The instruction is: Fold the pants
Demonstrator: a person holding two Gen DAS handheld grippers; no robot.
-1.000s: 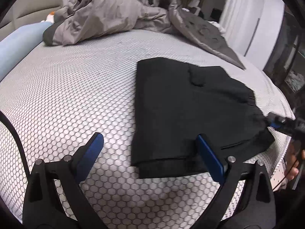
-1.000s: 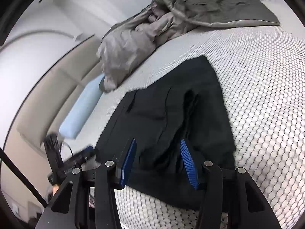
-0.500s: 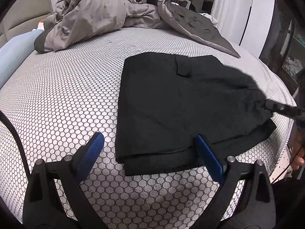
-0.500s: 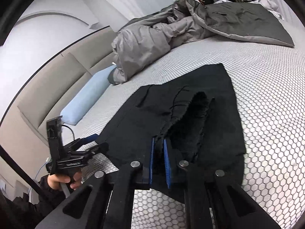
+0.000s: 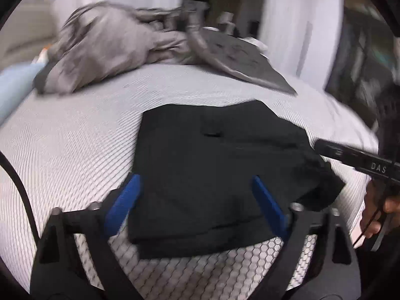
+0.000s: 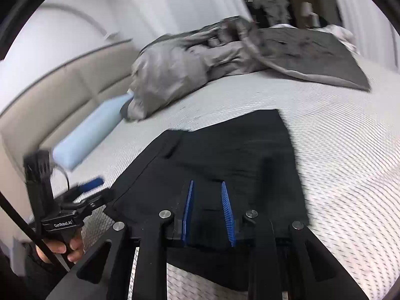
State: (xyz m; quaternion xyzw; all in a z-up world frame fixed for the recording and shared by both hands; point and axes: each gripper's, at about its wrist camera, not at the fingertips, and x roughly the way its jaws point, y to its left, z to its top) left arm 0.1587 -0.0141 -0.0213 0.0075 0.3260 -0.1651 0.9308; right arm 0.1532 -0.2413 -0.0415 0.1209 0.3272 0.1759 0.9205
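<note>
Two tongs are over the bed (image 5: pixel 75 135), and both point down toward the black pants (image 5: pixel 212 165), which lie folded into a compact, roughly square packet on the honeycomb-pattern cover, near the edge of the bed closest to the person. In the left wrist view the packet fills the centre, and its near folded edge is at about 6 o'clock. The left tongs (image 5: pixel 197 197) stand wide apart but are closing; the blue pads are on both sides of the near edge of the pants, and I see no cloth pressed between them, so they hold nothing. The right tongs (image 6: pixel 208 210) are only a little apart and are opening; the pants lie under and behind the pads, but no fabric is pinched between them. In the right wrist view the left tongs appear at about 8 o'clock, held by a hand (image 6: pixel 62 247), beside the corner of the packet. A crumpled grey duvet (image 5: pixel 120 55) lies well apart at 11 o'clock, and a light blue pillow (image 6: pixel 90 135) is by the headboard. I judge that the fold is mostly finished and this step is the release or the tidying. The next move probably calls for smoothing the raised right side, or for one more fold if a smaller packet is wanted.
</note>
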